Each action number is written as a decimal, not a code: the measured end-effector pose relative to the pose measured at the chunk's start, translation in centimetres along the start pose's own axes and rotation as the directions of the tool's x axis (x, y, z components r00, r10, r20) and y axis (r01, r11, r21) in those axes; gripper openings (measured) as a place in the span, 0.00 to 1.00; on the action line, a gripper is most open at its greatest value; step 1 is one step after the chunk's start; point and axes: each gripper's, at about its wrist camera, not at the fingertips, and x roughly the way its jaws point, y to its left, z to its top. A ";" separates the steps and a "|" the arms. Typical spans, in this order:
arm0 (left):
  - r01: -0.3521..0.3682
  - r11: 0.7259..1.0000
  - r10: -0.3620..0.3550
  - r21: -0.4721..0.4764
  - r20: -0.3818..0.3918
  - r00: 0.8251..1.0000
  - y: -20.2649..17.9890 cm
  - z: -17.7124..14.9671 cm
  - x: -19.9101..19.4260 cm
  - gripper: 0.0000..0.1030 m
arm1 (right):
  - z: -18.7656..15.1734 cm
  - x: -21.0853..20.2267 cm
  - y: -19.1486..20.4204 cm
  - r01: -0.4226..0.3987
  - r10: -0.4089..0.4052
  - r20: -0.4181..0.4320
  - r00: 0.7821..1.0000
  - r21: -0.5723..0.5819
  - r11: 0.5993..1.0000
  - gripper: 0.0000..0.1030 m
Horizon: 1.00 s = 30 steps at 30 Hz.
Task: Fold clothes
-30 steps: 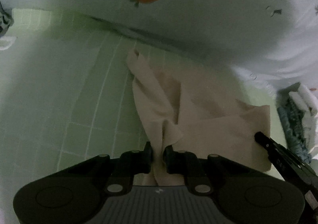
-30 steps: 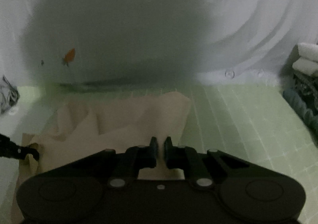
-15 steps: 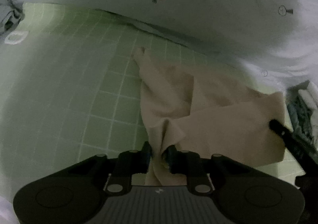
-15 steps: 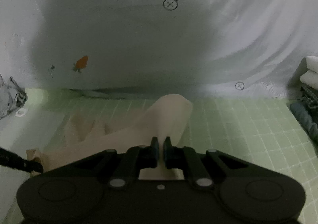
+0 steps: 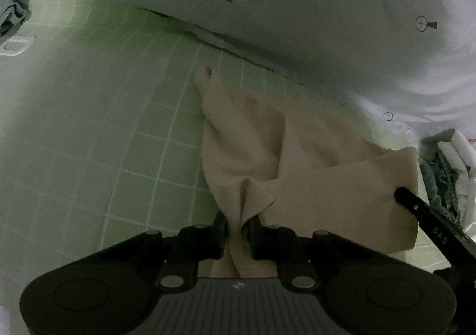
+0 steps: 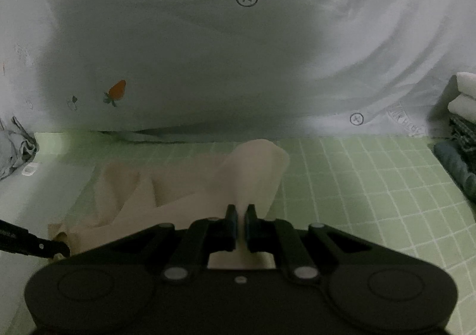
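Beige soft cloth garment [image 5: 312, 174] lies partly on the pale green grid-checked sheet [image 5: 89, 132], partly lifted; its far tip rests near the white carrot-print fabric [image 5: 297, 22] behind. Left gripper [image 5: 238, 223]: jaws pinched on a bunched fold of the cloth, fabric pleating down between the fingers. Right gripper [image 6: 241, 213]: jaws nearly together on another edge, the cloth rising beyond them in a blurred rounded flap [image 6: 255, 168]; in the left view its black finger [image 5: 416, 204] sits at the garment's right edge. Both grippers point forward and low over the sheet, roughly level, apart along the near edge. Judgement on handling: thin, light, limp, no stiffness; it sags and creases between the two holds, so it should drape rather than keep a line, and may slip if only a thin edge is pinched. Best holds appear to be corners or a hemmed edge, kept taut between the grippers. A stack of folded clothes [image 5: 452, 174] sits off to the right.
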 end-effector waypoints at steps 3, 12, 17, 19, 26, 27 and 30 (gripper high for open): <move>-0.020 1.000 0.020 0.021 0.017 1.000 0.0 -0.3 -0.3 0.18 | 0.2 -0.2 0.1 -0.003 0.003 0.010 1.000 0.000 1.000 0.06; -0.026 0.999 0.024 0.035 0.077 0.997 0.0 -0.4 -1.8 0.11 | 0.9 -0.9 0.3 -0.015 0.015 0.038 0.999 0.004 1.000 0.06; -0.028 1.000 0.029 -0.008 0.164 0.986 1.0 0.7 -4.5 0.09 | 1.7 -1.4 1.0 -0.041 0.040 0.059 0.997 0.004 0.999 0.06; -0.023 0.999 0.029 -0.035 0.208 0.978 1.8 1.6 -5.8 0.09 | 2.2 -1.3 1.9 -0.062 0.063 0.069 0.996 -0.017 0.998 0.06; -0.078 0.989 0.120 -0.128 0.369 0.922 6.5 5.0 -11.4 0.09 | 6.1 1.1 7.7 -0.205 0.211 0.127 0.969 -0.060 0.977 0.06; -0.094 0.985 0.143 -0.146 0.383 0.912 7.4 5.4 -11.8 0.09 | 6.4 1.7 8.6 -0.237 0.243 0.121 0.962 -0.061 0.970 0.07; -0.187 0.952 0.266 -0.241 0.351 0.898 11.0 6.1 -10.9 0.09 | 6.7 3.7 10.4 -0.295 0.297 0.059 0.953 -0.031 0.955 0.31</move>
